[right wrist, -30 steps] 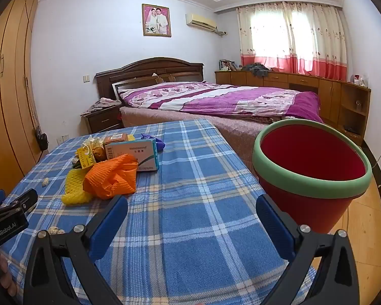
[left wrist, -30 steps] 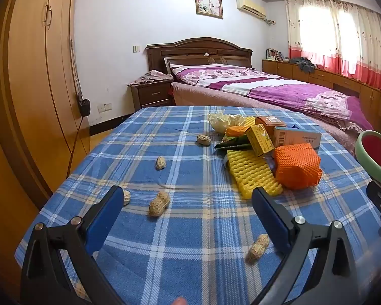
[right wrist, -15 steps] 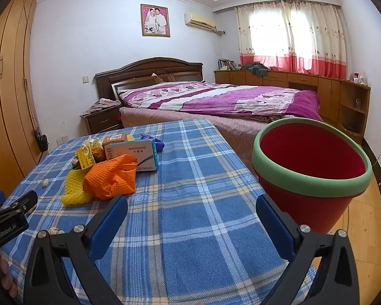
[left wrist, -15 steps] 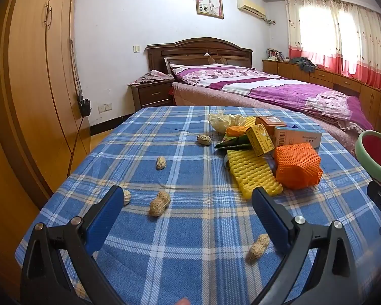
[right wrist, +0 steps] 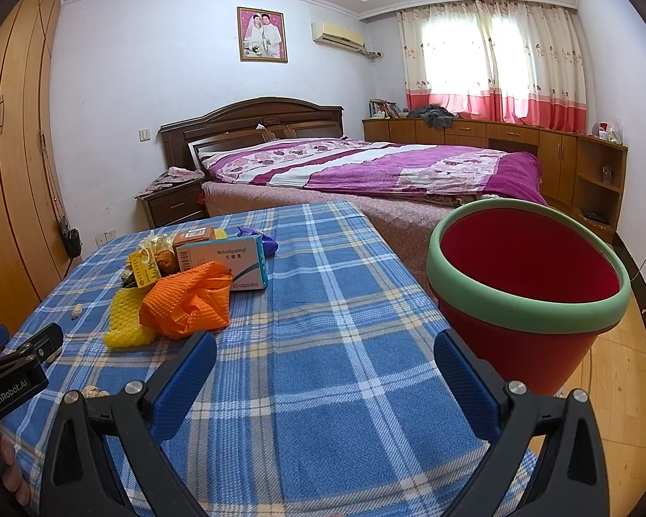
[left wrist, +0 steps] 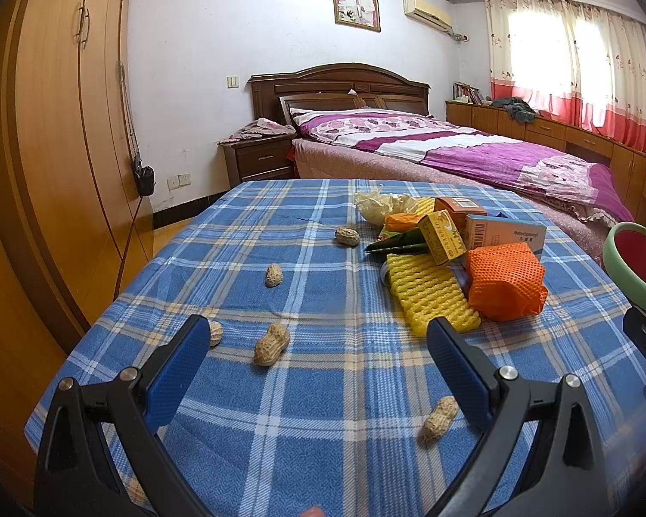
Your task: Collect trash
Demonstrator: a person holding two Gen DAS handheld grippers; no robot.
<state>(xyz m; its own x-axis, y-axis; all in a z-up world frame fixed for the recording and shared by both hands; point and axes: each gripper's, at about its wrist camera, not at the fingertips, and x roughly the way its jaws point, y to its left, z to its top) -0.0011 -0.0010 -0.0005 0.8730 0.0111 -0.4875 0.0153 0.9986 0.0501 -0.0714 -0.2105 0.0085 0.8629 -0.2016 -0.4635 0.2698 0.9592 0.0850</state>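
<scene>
**Both grippers spread, trash pile untouched**

Left gripper [left wrist: 318,370] jaws wide apart, nothing between, low over blue plaid tablecloth [left wrist: 323,267]. Peanut shells scattered: one just ahead [left wrist: 271,343], one near right finger [left wrist: 440,418], others further back. Trash pile to the right: yellow foam net [left wrist: 428,291], orange foam net [left wrist: 506,286], small boxes [left wrist: 506,232]. Right gripper [right wrist: 325,383] also spread, empty. Red bin w/ green rim [right wrist: 525,288] beside table edge, right of the gripper.

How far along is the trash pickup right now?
Nothing looks done: the red bin shows no trash inside. Nothing is in hand; the left gripper and right gripper are open. Left: peanut shells and the packaging pile on the table.
</scene>
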